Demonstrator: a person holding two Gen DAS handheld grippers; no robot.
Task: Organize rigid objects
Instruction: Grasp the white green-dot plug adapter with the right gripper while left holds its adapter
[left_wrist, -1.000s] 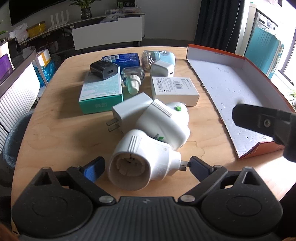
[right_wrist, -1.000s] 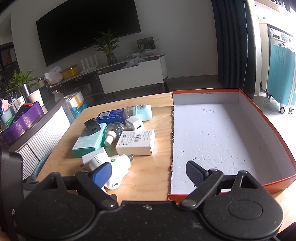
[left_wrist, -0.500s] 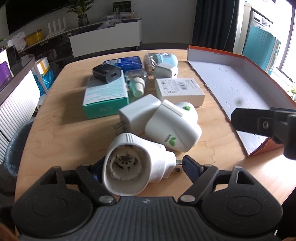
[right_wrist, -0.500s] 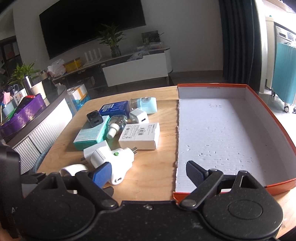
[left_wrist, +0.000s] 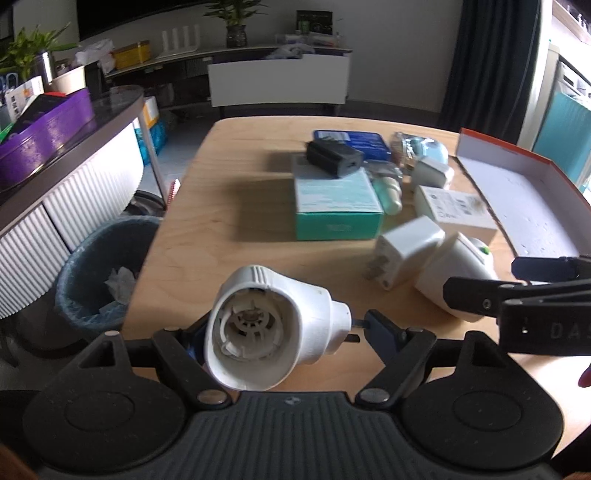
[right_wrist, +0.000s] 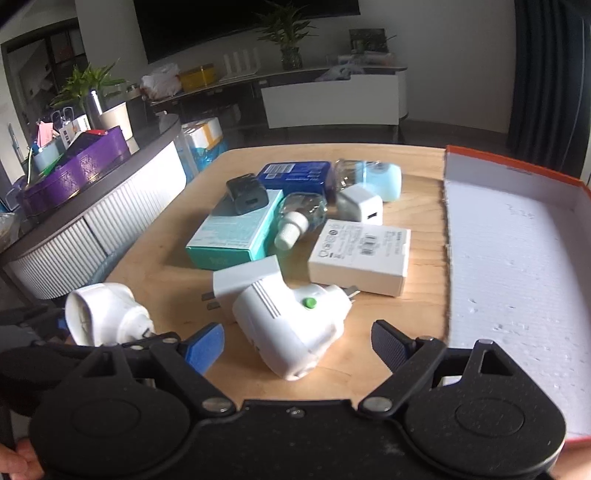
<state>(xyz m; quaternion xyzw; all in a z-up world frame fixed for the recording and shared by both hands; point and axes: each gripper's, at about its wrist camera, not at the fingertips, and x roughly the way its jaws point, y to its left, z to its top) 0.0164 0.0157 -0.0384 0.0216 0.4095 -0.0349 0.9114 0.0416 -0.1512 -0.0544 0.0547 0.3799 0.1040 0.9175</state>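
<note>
Nearest, my left gripper (left_wrist: 284, 326) is clamped on the white round plug-in adapter (left_wrist: 271, 326), raised off the wooden table (left_wrist: 229, 221) where a second ago it lay on the surface, presumably for carrying to the orange-rimmed box (right_wrist: 517, 236). My right gripper (right_wrist: 297, 339) holds nothing, fingers spread wide, now hovering over the green-button plug-in unit (right_wrist: 295, 321) rather than the box, likely to take it next. Beyond lie the white charger box (right_wrist: 360, 254), teal box (right_wrist: 236, 236) and black charger (right_wrist: 247, 194).
</note>
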